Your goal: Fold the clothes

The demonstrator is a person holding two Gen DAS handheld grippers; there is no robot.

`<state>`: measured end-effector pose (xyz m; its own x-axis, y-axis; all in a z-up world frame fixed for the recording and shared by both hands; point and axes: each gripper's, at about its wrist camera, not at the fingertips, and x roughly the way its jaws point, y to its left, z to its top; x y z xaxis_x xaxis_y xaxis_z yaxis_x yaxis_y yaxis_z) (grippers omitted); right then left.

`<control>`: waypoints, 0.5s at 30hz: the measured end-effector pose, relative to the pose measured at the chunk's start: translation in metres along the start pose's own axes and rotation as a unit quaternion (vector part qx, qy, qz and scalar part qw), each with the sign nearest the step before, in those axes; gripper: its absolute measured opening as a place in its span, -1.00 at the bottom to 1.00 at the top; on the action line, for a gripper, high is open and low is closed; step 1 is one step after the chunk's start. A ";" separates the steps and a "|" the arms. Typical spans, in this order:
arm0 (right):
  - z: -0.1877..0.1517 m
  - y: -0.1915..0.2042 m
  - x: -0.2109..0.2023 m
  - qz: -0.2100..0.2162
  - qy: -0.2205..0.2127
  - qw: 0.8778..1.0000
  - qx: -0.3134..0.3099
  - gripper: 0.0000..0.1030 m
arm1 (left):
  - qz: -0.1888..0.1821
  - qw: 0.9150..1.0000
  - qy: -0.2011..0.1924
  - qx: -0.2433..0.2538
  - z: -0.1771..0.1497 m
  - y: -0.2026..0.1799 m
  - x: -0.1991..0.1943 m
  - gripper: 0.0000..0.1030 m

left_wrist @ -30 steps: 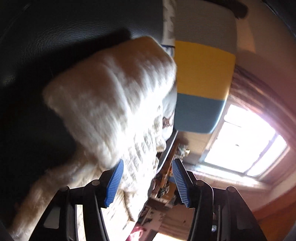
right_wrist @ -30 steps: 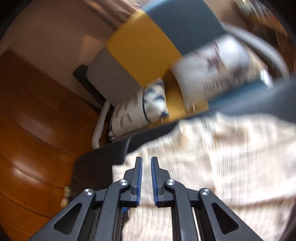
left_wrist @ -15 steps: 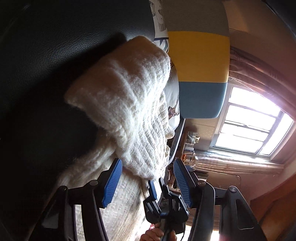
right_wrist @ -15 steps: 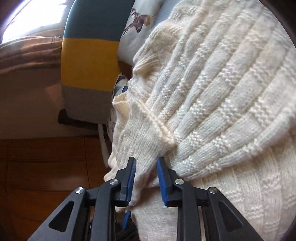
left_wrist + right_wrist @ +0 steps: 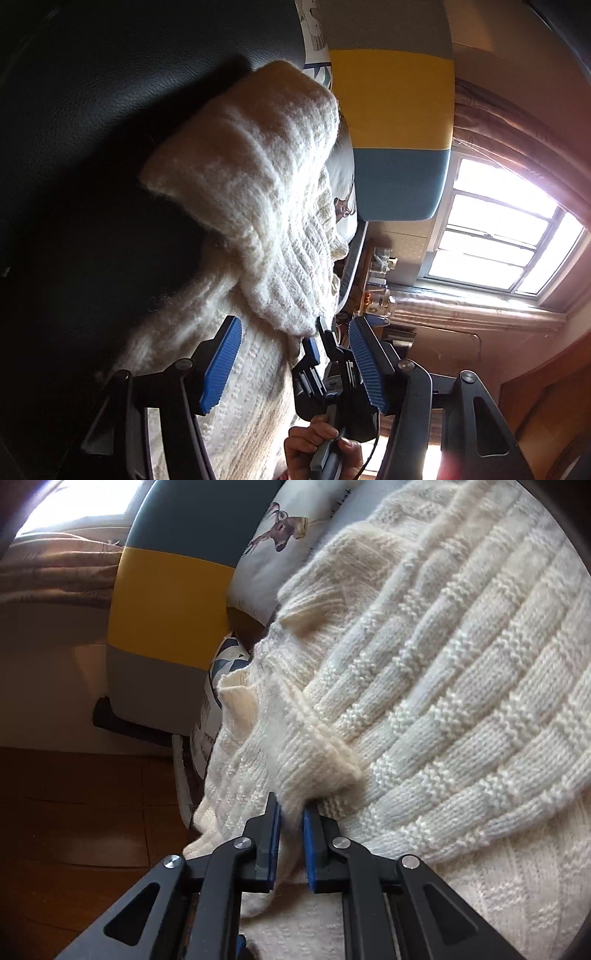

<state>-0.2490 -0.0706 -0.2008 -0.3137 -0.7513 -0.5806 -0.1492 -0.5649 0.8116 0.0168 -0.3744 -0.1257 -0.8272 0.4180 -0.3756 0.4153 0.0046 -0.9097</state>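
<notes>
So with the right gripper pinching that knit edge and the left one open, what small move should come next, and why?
Probably close the left gripper on the sweater. Its blue pads stand wide apart with the cream knit between them, gripping nothing, while the right gripper is already clamped on a folded edge of the sweater. A second hold would likely let both lift the fold evenly.

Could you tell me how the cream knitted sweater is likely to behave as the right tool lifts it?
The sweater will probably sag; it already bunches where the right tool pinches it. Its thick, fuzzy knit suggests a secure grip and some weight, so unheld parts would likely drape and trail.
</notes>
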 end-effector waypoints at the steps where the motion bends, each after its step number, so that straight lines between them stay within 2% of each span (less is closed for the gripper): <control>1: 0.001 0.008 -0.002 0.002 -0.001 1.000 -0.016 -0.81 | -0.003 1.000 -0.001 -0.001 0.000 0.001 -0.003 0.18; 6: 0.004 0.065 -0.019 0.011 -0.007 0.995 -0.101 -0.81 | -0.019 1.000 -0.011 -0.003 0.001 0.007 -0.014 0.20; 11: 0.014 0.125 -0.032 0.023 -0.009 0.985 -0.172 -0.81 | -0.039 0.998 -0.011 -0.042 0.000 0.018 -0.011 0.20; 13: 0.021 0.137 -0.042 0.026 -0.006 0.982 -0.189 -0.81 | -0.049 0.997 -0.014 -0.060 0.001 0.019 -0.009 0.20; 15: 0.011 0.154 -0.049 0.031 0.000 0.977 -0.209 -0.81 | -0.057 0.996 -0.019 -0.069 0.001 0.016 -0.005 0.20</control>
<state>-0.2673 -0.1166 -0.0465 -0.3101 -0.7890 -0.5304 0.2660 -0.6077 0.7483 0.0270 -0.3776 -0.1385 -0.8841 0.3738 -0.2804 0.3646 0.1764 -0.9143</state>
